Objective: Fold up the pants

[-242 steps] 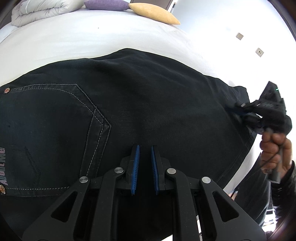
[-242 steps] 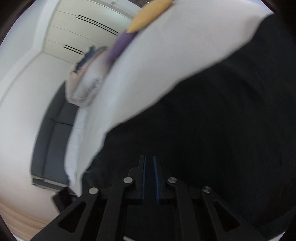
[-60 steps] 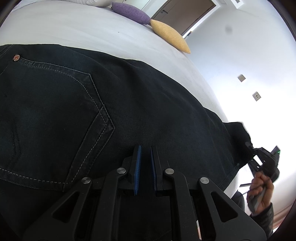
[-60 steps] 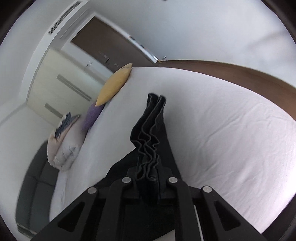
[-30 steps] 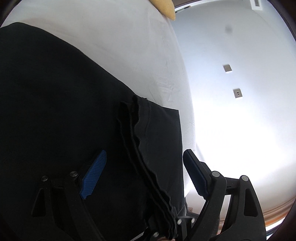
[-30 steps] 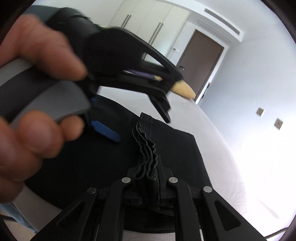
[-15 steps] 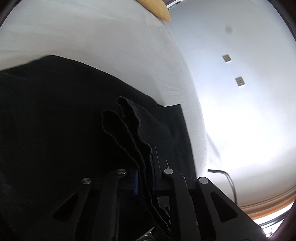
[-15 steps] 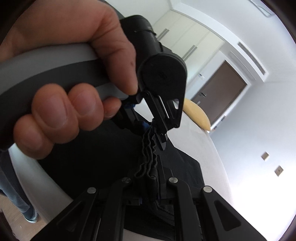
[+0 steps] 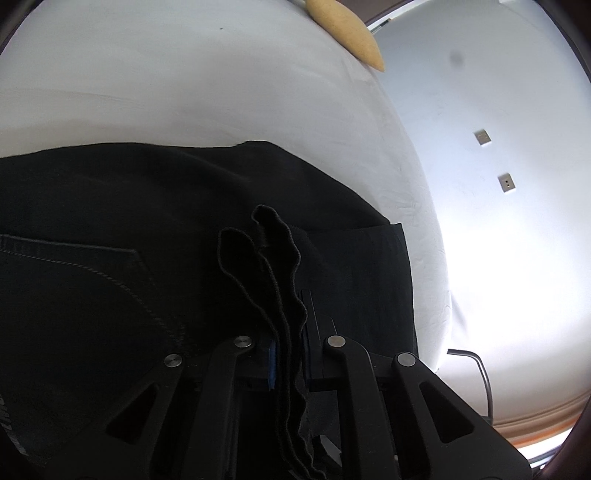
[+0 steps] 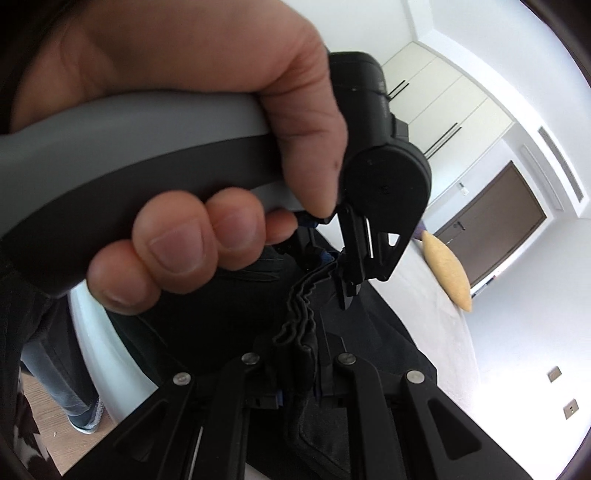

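Observation:
Black jeans [image 9: 155, 229] lie on a white bed [image 9: 184, 81], their stitched back pocket [image 9: 92, 280] at the left. My left gripper [image 9: 288, 332] is shut on the bunched hem ends of the legs [image 9: 273, 258], which stand up wavy between its fingers, lifted over the pants. In the right wrist view my right gripper [image 10: 299, 365] is shut on the same bundle of hems [image 10: 301, 314]. Just ahead of it a hand [image 10: 207, 177] holds the left gripper's grey handle [image 10: 122, 166], filling the upper left of that view.
A yellow cushion [image 9: 351, 29] lies at the bed's far end, also the yellow cushion [image 10: 448, 271] near a brown door [image 10: 495, 218]. A white wall with two sockets [image 9: 506, 182] lies right of the bed. A person's jeans leg and shoe [image 10: 70, 398] stand on wood floor at the left.
My left gripper closed on the hem bundle and carried it across over the pants, so the back pocket has come into view. The right gripper followed with its grip kept, rolling.

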